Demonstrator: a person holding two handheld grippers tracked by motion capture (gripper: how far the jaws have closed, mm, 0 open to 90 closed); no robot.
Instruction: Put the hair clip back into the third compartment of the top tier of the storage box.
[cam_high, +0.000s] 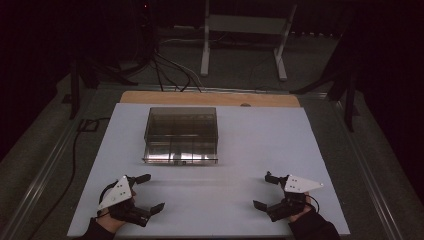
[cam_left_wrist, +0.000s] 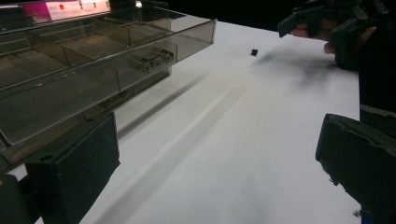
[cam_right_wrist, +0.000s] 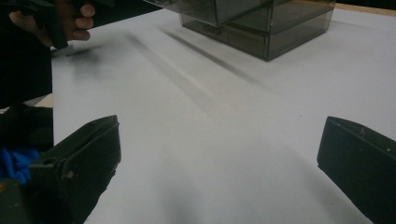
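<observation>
Smoked clear plastic compartment box (cam_high: 181, 135), two tiers, upper tray (cam_left_wrist: 93, 60) slid out toward the near edge, set on the white table (cam_high: 225, 200) at centre-left, far half. Left gripper (cam_high: 146, 192) and right gripper (cam_high: 264, 191), jaws wide apart, empty, near the front corners, well apart from the box. Likely risks: light box skidding or tipping under a one-sided push; overhanging tray jarred loose.
</observation>
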